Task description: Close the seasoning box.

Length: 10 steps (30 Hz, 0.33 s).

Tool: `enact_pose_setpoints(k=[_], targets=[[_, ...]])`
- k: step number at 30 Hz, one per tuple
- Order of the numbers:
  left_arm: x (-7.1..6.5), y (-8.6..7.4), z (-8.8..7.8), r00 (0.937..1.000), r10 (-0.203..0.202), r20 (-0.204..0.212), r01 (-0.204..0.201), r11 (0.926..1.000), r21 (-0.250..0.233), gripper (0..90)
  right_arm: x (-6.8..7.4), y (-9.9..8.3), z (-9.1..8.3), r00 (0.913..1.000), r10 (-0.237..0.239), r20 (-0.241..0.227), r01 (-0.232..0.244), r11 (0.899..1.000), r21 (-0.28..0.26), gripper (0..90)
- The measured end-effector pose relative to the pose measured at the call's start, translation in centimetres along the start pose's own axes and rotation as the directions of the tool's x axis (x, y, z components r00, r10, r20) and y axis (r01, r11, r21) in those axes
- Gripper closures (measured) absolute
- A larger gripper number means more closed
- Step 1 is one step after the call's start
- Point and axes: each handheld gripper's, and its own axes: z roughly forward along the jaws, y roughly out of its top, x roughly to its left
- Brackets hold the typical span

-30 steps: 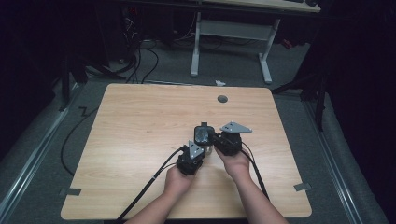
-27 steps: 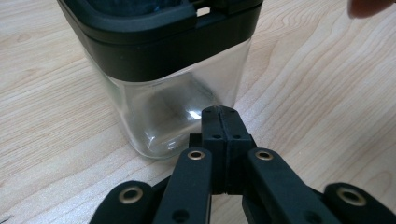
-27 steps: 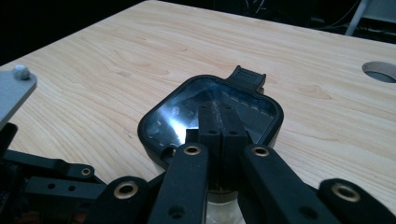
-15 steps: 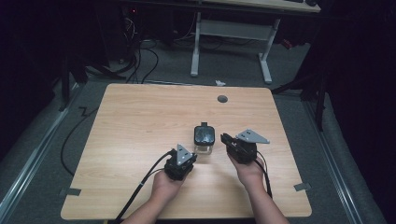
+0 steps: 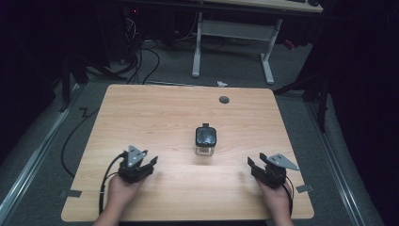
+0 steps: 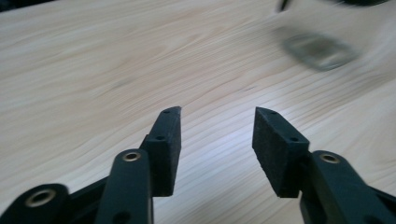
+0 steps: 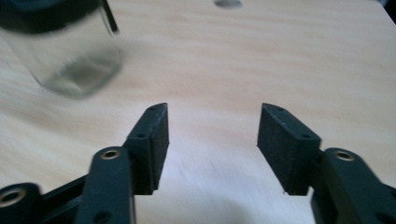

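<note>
At table centre stands the glass jar (image 5: 205, 141), black lid on, untouched. My left gripper (image 5: 138, 168) and right gripper (image 5: 264, 171) flank it near the front edge, jaws just opened wide, empty. Step looks like release; next, approach anew.

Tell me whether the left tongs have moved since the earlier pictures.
Yes. The left tongs have drawn leftward and toward the near edge, away from the black-lidded clear glass jar at the table's middle, their jaws just opened and empty.
</note>
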Motion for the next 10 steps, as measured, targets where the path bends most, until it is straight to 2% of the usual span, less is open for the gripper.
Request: enact_pose_setpoints(k=[2, 3, 5, 8, 9, 10], targets=[[2.0, 0.2, -1.2, 0.9987, -0.034, -0.037, 0.033, 0.9992, -0.021, 50.0, -0.3, -0.4, -0.4, 0.9999, -0.003, 0.012, 0.002, 1.0, 0.007, 38.2], [3.6, 0.1, -2.3, 0.995, -0.076, -0.065, 0.073, 0.9964, -0.044, 49.6, -0.7, -0.9, -0.9, 0.9996, 0.005, 0.028, -0.006, 1.0, 0.005, 37.0], [4.4, 0.2, -3.1, 0.9928, -0.087, -0.082, 0.083, 0.9953, -0.049, 49.6, -1.1, -1.0, -0.9, 0.9994, 0.018, 0.031, -0.018, 1.0, 0.006, 35.0], [4.7, 0.6, -3.4, 0.9926, -0.078, -0.093, 0.073, 0.9959, -0.052, 48.2, -1.1, -0.9, -0.6, 0.9995, 0.022, 0.023, -0.022, 1.0, 0.003, 31.7], [4.9, 0.9, -3.5, 0.9901, -0.1, -0.098, 0.094, 0.9933, -0.066, 47.7, -0.9, -0.9, -0.5, 0.9996, 0.024, 0.014, -0.024, 1.0, 0.003, 30.4], [4.9, 0.9, -3.5, 0.9901, -0.1, -0.098, 0.094, 0.9933, -0.066, 47.6, -0.9, -0.9, -0.5, 0.9996, 0.024, 0.014, -0.024, 1.0, 0.003, 30.4]])
